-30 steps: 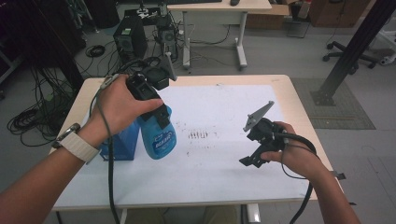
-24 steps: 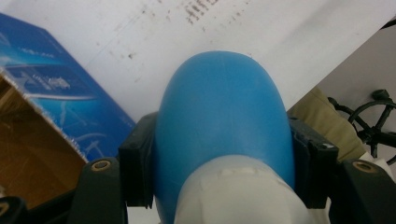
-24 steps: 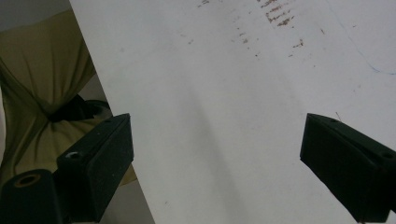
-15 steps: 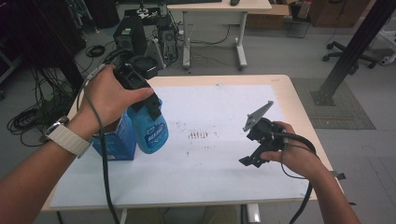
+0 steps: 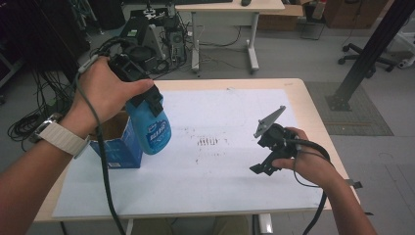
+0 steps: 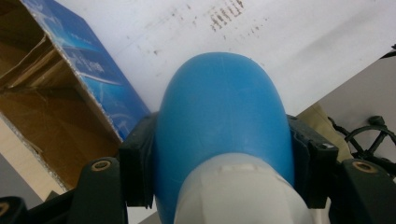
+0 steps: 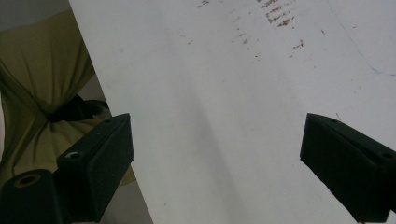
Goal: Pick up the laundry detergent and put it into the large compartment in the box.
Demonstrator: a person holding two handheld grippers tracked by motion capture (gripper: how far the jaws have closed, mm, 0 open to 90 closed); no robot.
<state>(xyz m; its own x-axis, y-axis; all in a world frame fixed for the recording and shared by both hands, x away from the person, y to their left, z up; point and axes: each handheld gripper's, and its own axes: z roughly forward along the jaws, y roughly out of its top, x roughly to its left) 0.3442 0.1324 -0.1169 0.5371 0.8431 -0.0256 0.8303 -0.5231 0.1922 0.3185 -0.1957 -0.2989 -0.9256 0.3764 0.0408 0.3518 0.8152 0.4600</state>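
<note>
My left gripper [image 5: 147, 98] pinches the blue bottle [image 5: 151, 128] near its neck, holding it off the white sheet [image 5: 220, 166] just beside the open blue carton [image 5: 117, 147]; my right gripper [image 5: 266, 147] hangs spread wide, empty, over the sheet's right side

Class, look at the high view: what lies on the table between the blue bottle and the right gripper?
Nothing stands there: in the high view, between the bottle and the right gripper is bare white sheet, marked with brown smudges.
</note>
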